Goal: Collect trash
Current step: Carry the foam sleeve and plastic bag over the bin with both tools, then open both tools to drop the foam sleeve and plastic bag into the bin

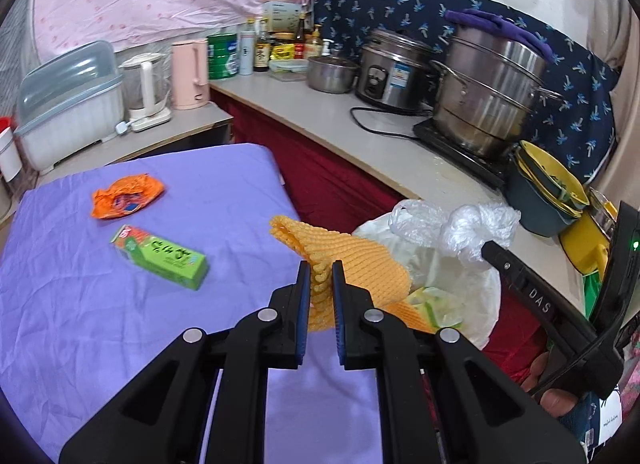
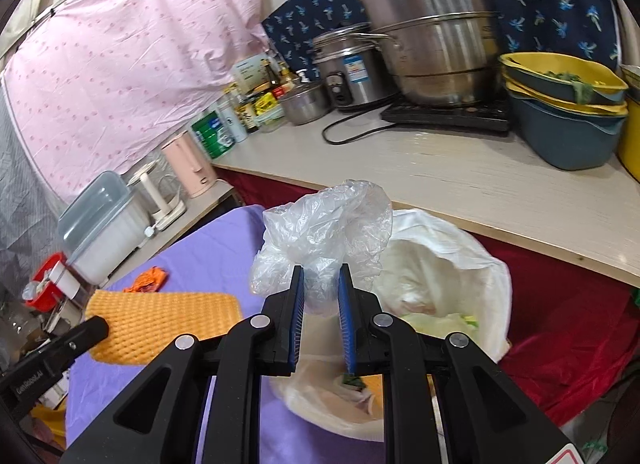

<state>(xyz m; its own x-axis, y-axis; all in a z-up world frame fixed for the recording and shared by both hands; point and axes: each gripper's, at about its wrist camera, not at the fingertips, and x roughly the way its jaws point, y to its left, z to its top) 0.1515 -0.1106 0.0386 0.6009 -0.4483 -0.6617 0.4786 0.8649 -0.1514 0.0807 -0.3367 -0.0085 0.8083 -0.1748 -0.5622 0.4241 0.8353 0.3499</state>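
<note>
The orange foam net [image 1: 352,264], a soft, ribbed mesh sleeve, is clamped between the blue-padded fingers of the left gripper [image 1: 321,276] and hangs just above the mouth of the white plastic bag [image 1: 452,264]. From the right wrist view the net [image 2: 160,324] shows as a flat, bumpy rectangle to the left of the bag. The bag is thin, crinkled film; its translucent rim is bunched into a puffy knot and pinched between the fingers of the right gripper [image 2: 320,284], which holds the bag [image 2: 440,264] open. Pale green scraps lie inside the bag. The bag sits at the right edge of the desk [image 1: 100,324], which is covered in smooth purple cloth with light creases. To the left of the bag on that cloth lie a green rectangular carton [image 1: 160,256], on its side, and farther back a crumpled orange wrapper [image 1: 128,195], shiny and wrinkled. Behind the bag runs a pale counter [image 1: 360,135] carrying a tall, tiered steel pot [image 1: 488,95], a steel rice cooker [image 1: 392,67] and stacked yellow-and-grey bowls [image 1: 548,187].
</note>
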